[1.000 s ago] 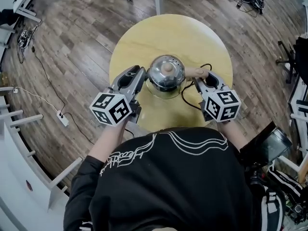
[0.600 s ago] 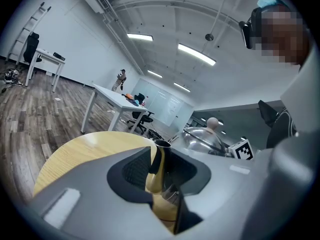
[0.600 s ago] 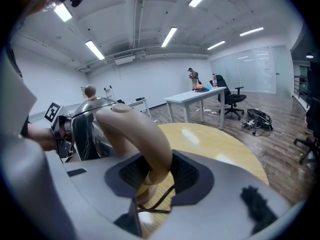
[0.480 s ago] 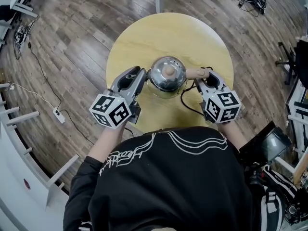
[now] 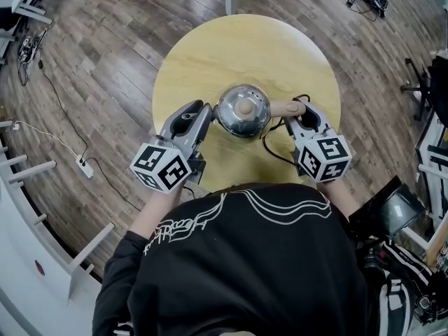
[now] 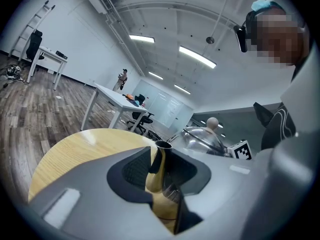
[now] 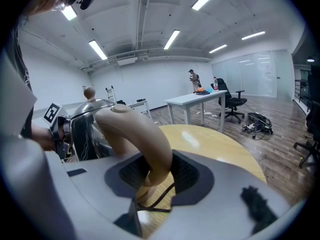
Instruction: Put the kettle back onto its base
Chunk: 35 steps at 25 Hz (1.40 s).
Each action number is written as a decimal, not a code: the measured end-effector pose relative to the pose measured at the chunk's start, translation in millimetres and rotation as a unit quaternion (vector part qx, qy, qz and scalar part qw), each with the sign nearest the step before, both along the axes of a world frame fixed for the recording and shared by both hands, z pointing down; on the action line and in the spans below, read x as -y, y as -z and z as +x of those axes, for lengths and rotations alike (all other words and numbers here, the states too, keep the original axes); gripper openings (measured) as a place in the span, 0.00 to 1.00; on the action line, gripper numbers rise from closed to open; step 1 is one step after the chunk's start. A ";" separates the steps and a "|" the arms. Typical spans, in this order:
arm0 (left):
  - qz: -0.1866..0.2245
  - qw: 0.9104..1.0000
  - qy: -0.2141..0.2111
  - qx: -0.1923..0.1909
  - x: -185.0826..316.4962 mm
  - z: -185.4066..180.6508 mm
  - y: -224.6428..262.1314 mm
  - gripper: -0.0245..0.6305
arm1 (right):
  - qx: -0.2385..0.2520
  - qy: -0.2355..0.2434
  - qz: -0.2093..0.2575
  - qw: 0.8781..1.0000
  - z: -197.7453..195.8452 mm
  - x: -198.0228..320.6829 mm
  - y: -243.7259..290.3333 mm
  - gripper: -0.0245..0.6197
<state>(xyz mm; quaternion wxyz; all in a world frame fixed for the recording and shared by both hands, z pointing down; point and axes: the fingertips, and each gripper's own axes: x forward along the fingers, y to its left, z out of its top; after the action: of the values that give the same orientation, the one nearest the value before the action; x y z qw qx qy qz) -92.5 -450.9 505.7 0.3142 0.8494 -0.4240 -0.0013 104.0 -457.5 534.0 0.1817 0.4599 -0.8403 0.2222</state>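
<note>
Left gripper (image 5: pixel 201 112) jaws are clenched on the spout (image 6: pixel 159 166). The kettle (image 5: pixel 242 109) hangs between both sets of jaws over the worktop (image 5: pixel 238 44), and the right gripper (image 5: pixel 294 113) jaws are clamped round the handle (image 7: pixel 137 129). I can't see the base under the body, so seating is unconfirmed. Risks: the cord (image 5: pixel 269 149) looping just below the right jaws could snag and drag the base off-centre, and the thin spout grip could slip and tip the kettle.
</note>
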 end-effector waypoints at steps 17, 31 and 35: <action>0.032 0.999 0.020 0.031 -1.1 2.7 -3.4 0.19 | -0.031 -0.007 0.008 0.999 1.1 -11.1 -19.1 0.25; 0.056 0.997 0.019 0.050 -51.3 -13.3 25.1 0.40 | -0.017 -0.065 0.043 0.997 17.5 -61.3 24.0 0.28; 0.047 0.997 -0.029 0.050 -95.1 -3.3 41.7 0.40 | 0.012 -0.050 0.034 0.998 0.1 -110.2 43.7 0.28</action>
<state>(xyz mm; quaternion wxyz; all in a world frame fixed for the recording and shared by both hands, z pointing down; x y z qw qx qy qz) -95.9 -355.8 464.0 0.2521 0.8741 -0.4142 0.0301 104.1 -347.3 490.3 0.1443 0.5041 -0.8257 0.2080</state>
